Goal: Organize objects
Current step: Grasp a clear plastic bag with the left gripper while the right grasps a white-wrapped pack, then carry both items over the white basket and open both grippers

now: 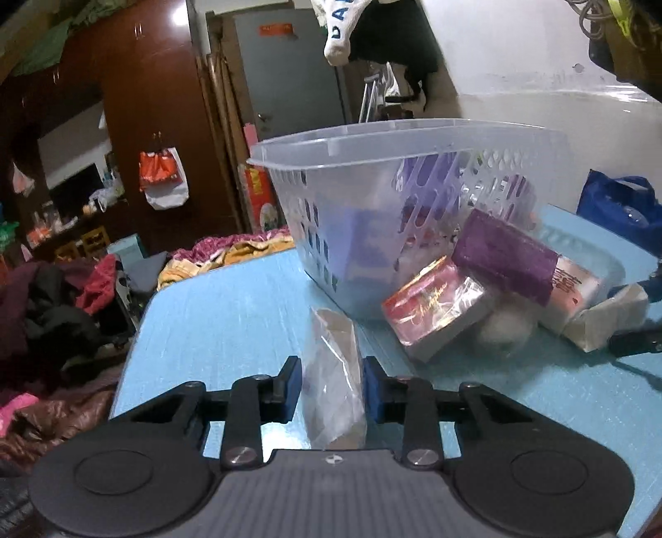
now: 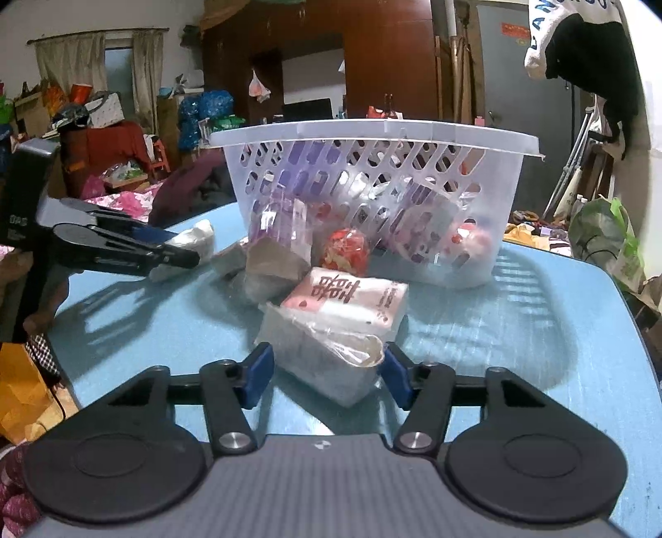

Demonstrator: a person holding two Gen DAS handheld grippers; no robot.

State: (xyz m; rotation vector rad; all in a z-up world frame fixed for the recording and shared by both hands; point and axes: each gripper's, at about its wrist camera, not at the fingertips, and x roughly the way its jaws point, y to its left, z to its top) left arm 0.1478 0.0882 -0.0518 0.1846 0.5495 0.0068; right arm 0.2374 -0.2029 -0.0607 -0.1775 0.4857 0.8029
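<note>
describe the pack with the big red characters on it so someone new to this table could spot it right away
Start at the clear perforated basket on the blue table. Among the packets lying in front of it, look toward the right gripper, which holds a clear-wrapped packet. The pack lies flat across that packet's far end: it alone is white and pink with large dark red characters printed on top.

Indoor lighting was moderate, cool in cast, from overhead. The basket (image 2: 372, 136) threw a slatted shadow pattern onto the blue table (image 2: 538, 331) to the right and near side. Glare showed on the wardrobe (image 1: 173, 16) and on the plastic-wrapped packets (image 2: 331, 351). Both views showed strong fisheye bending — edges curved, corners dark. Far background was soft and noisy — detail smeared; near gripper bodies stayed fairly sharp.
</note>
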